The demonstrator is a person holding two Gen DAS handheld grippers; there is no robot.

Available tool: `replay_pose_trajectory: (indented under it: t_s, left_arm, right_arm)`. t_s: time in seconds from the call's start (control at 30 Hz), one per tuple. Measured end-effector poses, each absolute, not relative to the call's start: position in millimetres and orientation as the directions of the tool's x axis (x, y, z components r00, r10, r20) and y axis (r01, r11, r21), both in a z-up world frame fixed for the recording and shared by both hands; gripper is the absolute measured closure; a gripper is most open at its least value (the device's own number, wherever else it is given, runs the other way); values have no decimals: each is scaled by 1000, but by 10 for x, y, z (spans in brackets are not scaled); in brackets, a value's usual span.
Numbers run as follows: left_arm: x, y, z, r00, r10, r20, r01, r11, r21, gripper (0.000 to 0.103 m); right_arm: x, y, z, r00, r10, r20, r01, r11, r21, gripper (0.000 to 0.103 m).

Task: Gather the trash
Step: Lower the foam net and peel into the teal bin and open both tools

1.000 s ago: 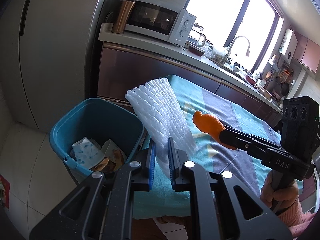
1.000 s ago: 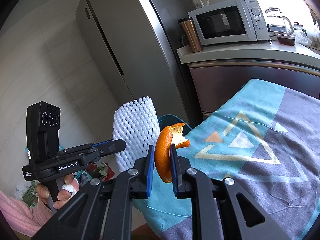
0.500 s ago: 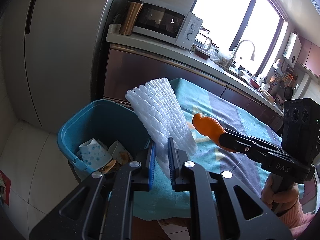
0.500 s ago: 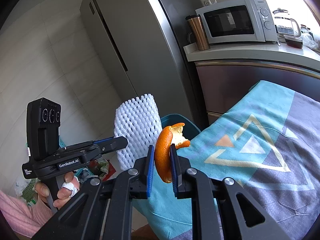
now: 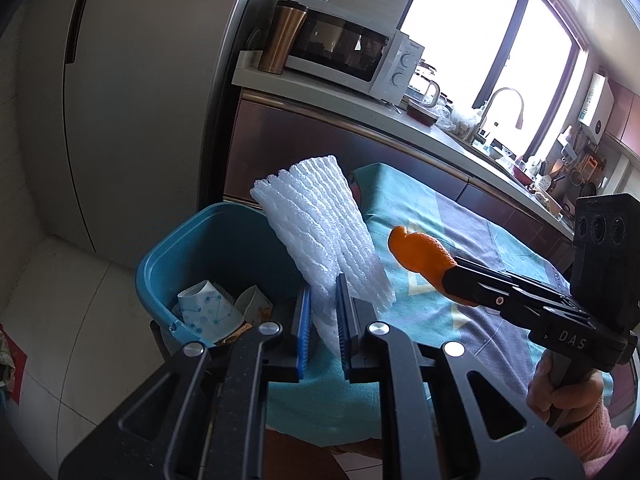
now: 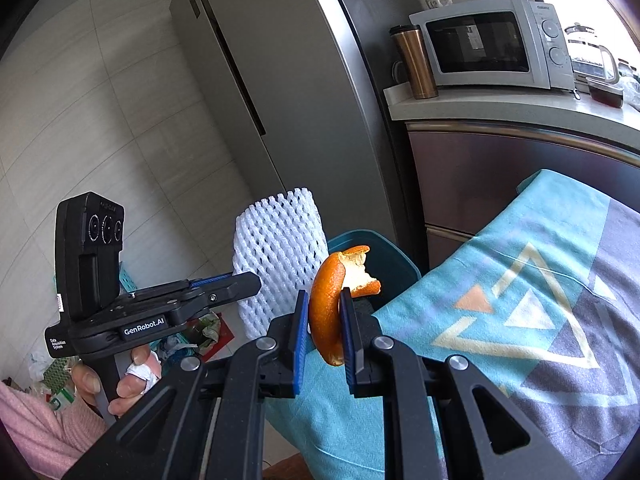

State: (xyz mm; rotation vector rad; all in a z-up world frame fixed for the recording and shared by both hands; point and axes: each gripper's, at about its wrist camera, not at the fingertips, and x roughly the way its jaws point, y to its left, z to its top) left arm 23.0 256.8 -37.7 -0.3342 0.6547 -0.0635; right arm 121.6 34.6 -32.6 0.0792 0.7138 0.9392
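the left gripper (image 5: pixel 323 300) is clamped on a white foam mesh fruit sleeve (image 5: pixel 320 232); its blue-edged pads pinch the sleeve's lower end, and the rest of the sleeve fans upward and away from the fingertips, tilted a little to the left. in the right wrist view the same sleeve (image 6: pixel 278 264) stands up from the tip of the left gripper (image 6: pixel 256 282), which a hand (image 6: pixel 120 380) in a pink knitted sleeve holds by its handle.

the right gripper (image 6: pixel 325 320) is clamped on a curled piece of orange peel (image 6: pixel 332 300); the peel sits upright between the pads, its orange skin toward the left pad and its pale torn inside showing above the right pad. seen from the left wrist, the orange peel (image 5: pixel 420 254) sticks out past the tip of the right gripper (image 5: pixel 448 276), just to the right of the foam sleeve and apart from it.

a teal plastic waste bin (image 5: pixel 168 264) stands just ahead of and below the left gripper's fingertips, to their left. inside it lie a white paper cup with a blue dotted pattern (image 5: pixel 208 312) and other crumpled scraps. from the right gripper only the bin's far rim (image 6: pixel 372 248) shows, right behind the peel and the sleeve.

under and to the right of both grippers lies a table covered with a teal and grey cloth printed with triangles (image 6: pixel 520 300). beyond the fingertips runs a kitchen counter (image 5: pixel 360 108) with a white microwave (image 5: pixel 348 60) and a copper-coloured travel mug (image 5: pixel 282 36), beside a tall grey fridge (image 6: pixel 280 100).
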Motion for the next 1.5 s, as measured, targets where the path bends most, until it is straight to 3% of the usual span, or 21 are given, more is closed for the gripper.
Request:
replay_pose_trajectory:
  t_s: [1.5]
  left_arm:
    - [391, 2891, -689, 762, -74, -643, -168, 937, -307, 90]
  right_arm:
    - [1491, 797, -401, 305, 753, -583, -738, 574, 356, 89]
